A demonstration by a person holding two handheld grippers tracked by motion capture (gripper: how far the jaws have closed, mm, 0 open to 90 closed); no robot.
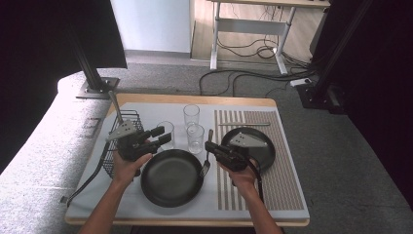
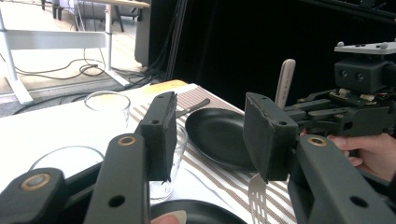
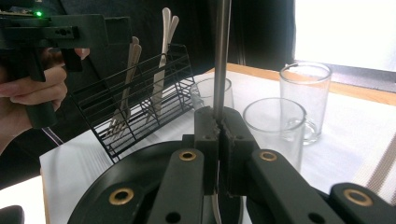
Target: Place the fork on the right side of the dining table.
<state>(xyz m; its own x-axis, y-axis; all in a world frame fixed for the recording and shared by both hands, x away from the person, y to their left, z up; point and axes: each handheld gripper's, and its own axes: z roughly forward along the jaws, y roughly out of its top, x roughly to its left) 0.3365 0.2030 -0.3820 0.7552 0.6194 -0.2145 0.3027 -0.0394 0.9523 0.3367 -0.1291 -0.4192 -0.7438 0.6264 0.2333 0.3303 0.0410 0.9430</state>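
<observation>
- Fingers of the right gripper (image 3: 218, 140) are clamped on a slender metal fork (image 3: 221, 56), handle upright, at frame centre.
- Fork tines hang beside the large black round plate (image 1: 171, 176), lower centre.
- Left gripper (image 2: 210, 135) stands wide, empty, farther left.

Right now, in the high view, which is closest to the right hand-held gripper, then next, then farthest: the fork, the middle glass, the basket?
1. Fork: clamped in the right hand-held gripper.
2. Middle glass: just left of it.
3. Basket: far left edge.
</observation>
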